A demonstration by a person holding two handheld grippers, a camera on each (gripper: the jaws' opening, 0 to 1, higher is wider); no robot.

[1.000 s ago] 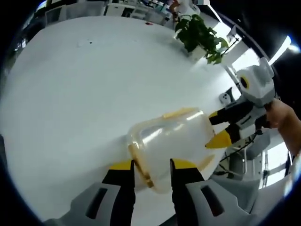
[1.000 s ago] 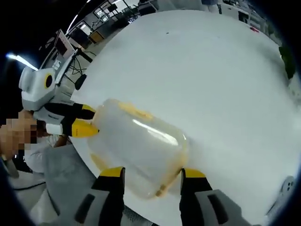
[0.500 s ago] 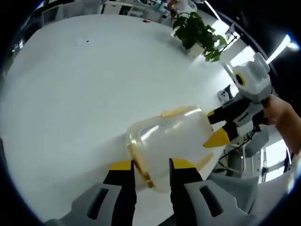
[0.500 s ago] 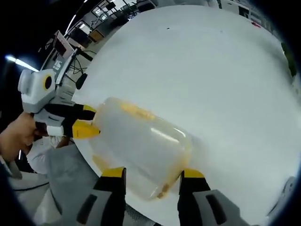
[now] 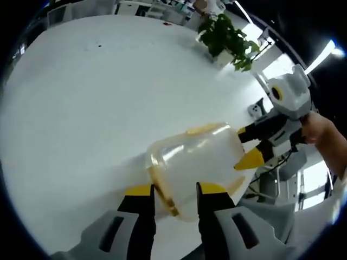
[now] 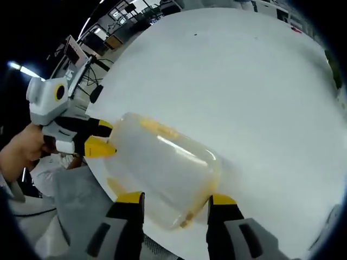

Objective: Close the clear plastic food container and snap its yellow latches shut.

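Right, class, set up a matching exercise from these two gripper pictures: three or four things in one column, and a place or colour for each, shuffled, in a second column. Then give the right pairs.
Things
1. container
2. potted plant
3. table
4. left gripper

Descriptions
A. white, wide and flat
B. green leaves, at the table's far edge
C. clear plastic with yellow latches, held between both grippers
D. black jaws with yellow tips at one end of the container

Pairs: 1-C, 2-B, 3-A, 4-D

The right gripper holds the container's other end.
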